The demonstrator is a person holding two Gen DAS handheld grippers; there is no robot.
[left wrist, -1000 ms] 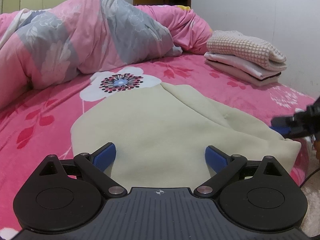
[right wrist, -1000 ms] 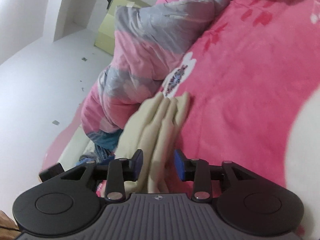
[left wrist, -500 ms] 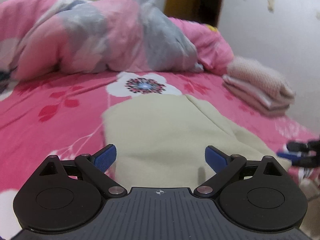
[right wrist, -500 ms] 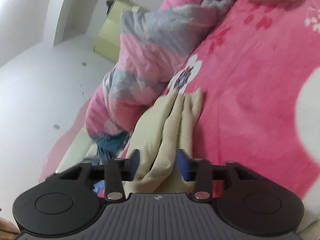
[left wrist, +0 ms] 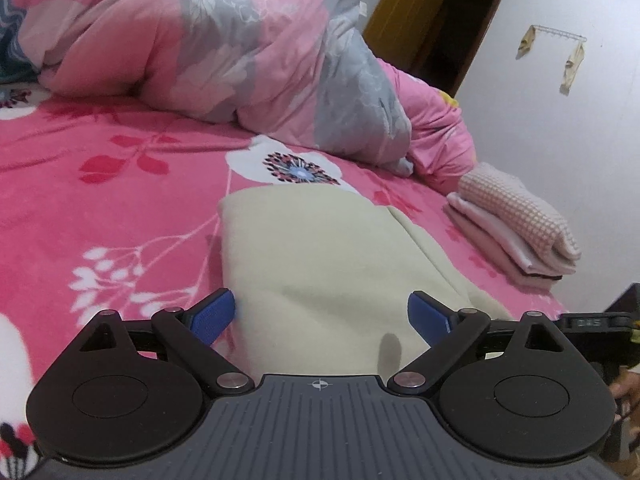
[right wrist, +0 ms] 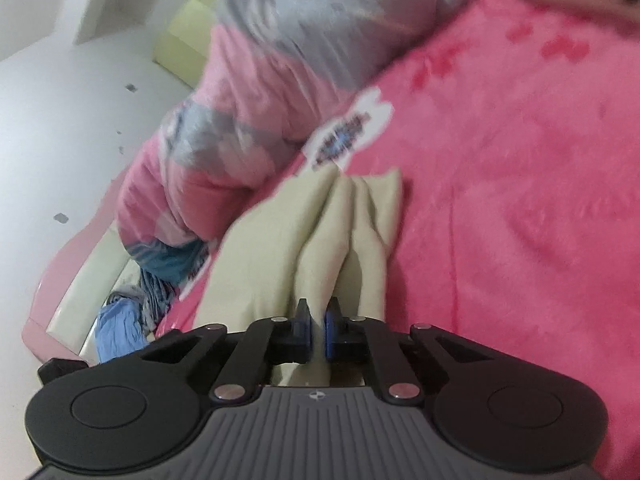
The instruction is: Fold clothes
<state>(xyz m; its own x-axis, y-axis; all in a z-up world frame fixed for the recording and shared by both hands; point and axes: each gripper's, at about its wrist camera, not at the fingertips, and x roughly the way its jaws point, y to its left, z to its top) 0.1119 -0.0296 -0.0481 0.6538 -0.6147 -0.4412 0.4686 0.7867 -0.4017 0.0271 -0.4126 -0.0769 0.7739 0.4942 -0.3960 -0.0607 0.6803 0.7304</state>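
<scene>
Since a second ago the right gripper (right wrist: 317,328) has gone from standing ajar around the bunched edge to pinching it: its blue pads are now drawn close together with a ridge of the cream garment (left wrist: 320,264) caught between them. Over the same second the left gripper (left wrist: 322,316) has swung so that it looks down the length of the cloth, and its fingers (left wrist: 212,314) have kept their wide spread.

From where I stand, that left gripper holds nothing. Its jaws are well apart and straddle the near end of the garment, low over it; whether they touch the cloth I cannot tell. My guess is it waits there to take the other side of the hem, or to pin the fabric while the right one pulls.

The right grip makes sense for a fold. Taking the edge where it already gathers into pleats gives the pads several layers to bite, so the cloth should not slip out when lifted. The right view is blurred, so I would not swear how many layers are caught.

That garment lies on the pink floral bedsheet (left wrist: 100,208), mostly flat, with a seam or folded edge running down its right part. Beyond it, toward the wall, sits a stack of folded clothes (left wrist: 516,228), well apart. A rumpled pink and grey quilt (left wrist: 248,60) is heaped along the far side, clear of the working space.
</scene>
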